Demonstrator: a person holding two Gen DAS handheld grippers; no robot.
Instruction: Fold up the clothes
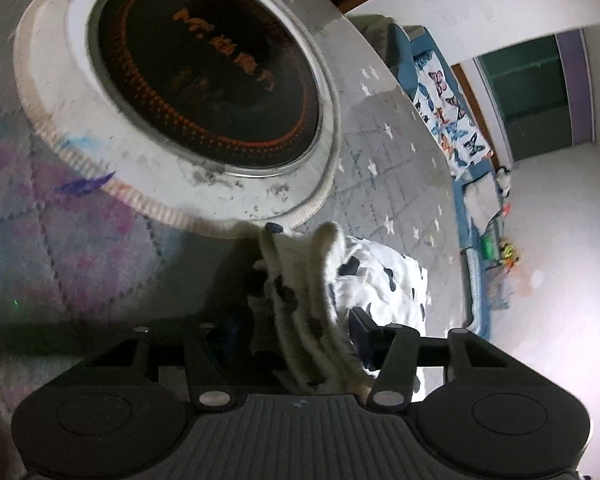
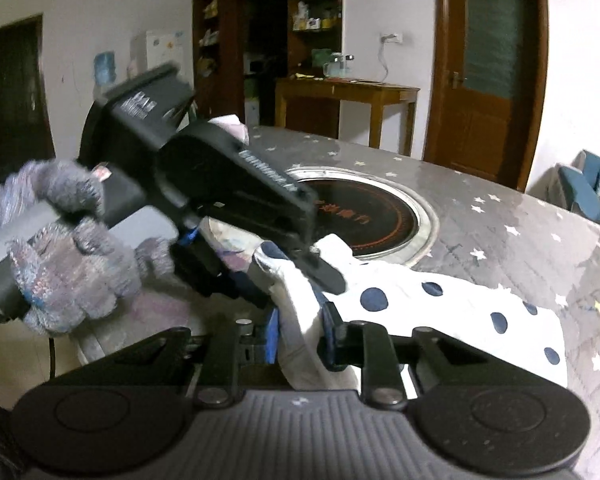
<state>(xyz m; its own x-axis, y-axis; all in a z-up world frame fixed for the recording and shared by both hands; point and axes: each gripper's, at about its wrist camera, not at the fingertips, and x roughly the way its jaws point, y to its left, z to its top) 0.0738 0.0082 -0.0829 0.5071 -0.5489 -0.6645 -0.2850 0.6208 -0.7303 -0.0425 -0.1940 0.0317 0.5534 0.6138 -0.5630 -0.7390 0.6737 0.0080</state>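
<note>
A white garment with dark blue dots [image 2: 440, 304] lies spread on the grey star-print table cover [image 2: 500, 216], in front of a round black hob [image 2: 364, 216] set into the table. My right gripper [image 2: 300, 336] is shut on a bunched fold of this garment, pinched between its blue pads. My left gripper [image 2: 288, 280], held by a grey gloved hand [image 2: 68, 276], reaches in from the left onto the same bunch. In the left wrist view the garment [image 1: 380, 276] shows its ribbed edge gathered and filling the left gripper [image 1: 296, 324], which is shut on it.
The hob [image 1: 204, 80] has a wide pale rim just behind the cloth. A sofa with a butterfly-print cover [image 1: 448, 108] stands past the table edge. Behind the table are a wooden side table [image 2: 348, 88], shelves [image 2: 312, 0] and a brown door [image 2: 488, 64].
</note>
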